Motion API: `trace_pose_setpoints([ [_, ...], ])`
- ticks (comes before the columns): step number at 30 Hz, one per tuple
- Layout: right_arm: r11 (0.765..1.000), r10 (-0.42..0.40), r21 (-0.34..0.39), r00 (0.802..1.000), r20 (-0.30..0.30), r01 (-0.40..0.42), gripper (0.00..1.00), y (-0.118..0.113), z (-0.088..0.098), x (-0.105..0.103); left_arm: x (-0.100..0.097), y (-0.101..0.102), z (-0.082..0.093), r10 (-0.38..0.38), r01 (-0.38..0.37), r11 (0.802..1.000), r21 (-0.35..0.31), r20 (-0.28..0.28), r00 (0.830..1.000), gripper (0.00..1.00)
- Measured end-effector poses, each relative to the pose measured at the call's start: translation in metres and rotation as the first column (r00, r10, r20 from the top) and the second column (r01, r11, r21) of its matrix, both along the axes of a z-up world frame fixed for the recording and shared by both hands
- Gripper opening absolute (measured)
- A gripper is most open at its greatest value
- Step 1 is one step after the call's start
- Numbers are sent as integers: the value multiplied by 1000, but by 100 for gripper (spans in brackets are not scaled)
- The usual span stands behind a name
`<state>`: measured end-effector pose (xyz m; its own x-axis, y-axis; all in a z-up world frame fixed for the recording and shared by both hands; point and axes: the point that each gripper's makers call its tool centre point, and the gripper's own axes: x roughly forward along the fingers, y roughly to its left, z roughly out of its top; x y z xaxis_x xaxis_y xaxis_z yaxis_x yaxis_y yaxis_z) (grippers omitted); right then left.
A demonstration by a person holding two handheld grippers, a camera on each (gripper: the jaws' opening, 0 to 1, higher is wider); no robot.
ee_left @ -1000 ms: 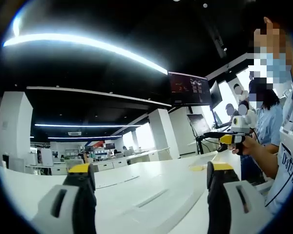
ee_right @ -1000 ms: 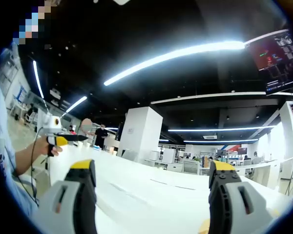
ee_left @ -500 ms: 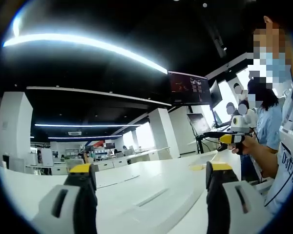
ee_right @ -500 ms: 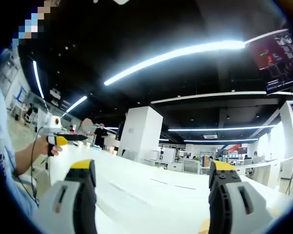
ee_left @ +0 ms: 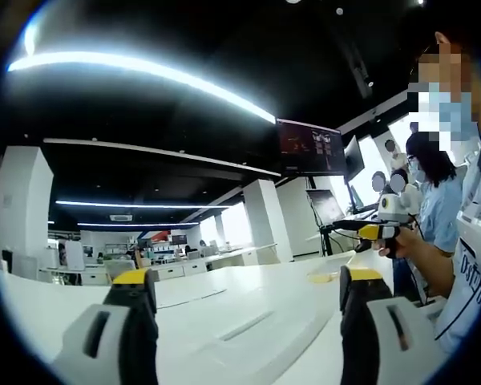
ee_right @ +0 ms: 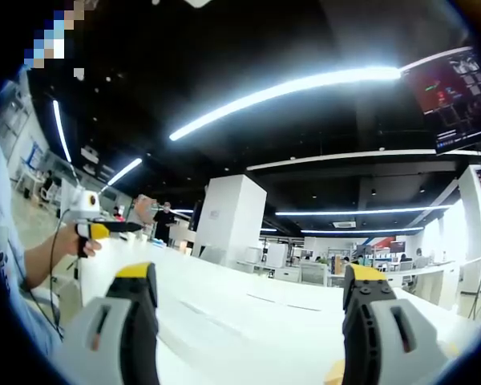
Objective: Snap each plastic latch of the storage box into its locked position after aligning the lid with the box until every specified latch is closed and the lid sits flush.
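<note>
Left gripper [ee_left: 244, 293]: my jaws spread wide, holding nothing, above the white table [ee_left: 248, 309].
Right gripper [ee_right: 248, 293]: jaws likewise parted, empty.
Storage box: can't tell where.

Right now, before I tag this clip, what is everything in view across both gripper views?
White table: one, white, long, running ahead under both tongs.
Flat white lid-like panel: one, on the table ahead in the left gripper view; cannot tell if it is the box lid.
Monitor: one, dark screen, hung high.
Ceiling light strips: several, white, overhead.
White pillar: one, mid-room.
Bystanders: a few, light blue tops, at the right.
Left tongs: yellow tips, grey bodies, open.
Right tongs: same, open.
Person's hand: holding the left tongs.
</note>
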<state>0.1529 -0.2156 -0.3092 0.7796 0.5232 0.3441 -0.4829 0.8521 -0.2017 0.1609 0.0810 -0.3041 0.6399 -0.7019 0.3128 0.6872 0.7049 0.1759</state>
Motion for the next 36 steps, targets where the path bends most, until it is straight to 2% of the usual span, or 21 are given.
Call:
trace_pose_setpoints([
  [14, 1000, 5, 4, 1000, -2, -5, 96, -1, 1, -2, -2, -3, -1, -18, 18, 1000, -6, -6, 1000, 95],
  [27, 1000, -7, 12, 1000, 5, 7, 97, -4, 4, -3, -3, -7, -4, -34, 35, 999, 17, -22, 999, 96],
  [32, 1000, -13, 18, 1000, 15, 13, 97, -8, 8, -7, -6, -15, 6, -72, 72, 997, -19, -12, 997, 93],
  [36, 999, -20, 30, 1000, 20, 19, 97, -13, 10, -8, -5, -22, 11, -84, 84, 996, -17, -15, 996, 94],
])
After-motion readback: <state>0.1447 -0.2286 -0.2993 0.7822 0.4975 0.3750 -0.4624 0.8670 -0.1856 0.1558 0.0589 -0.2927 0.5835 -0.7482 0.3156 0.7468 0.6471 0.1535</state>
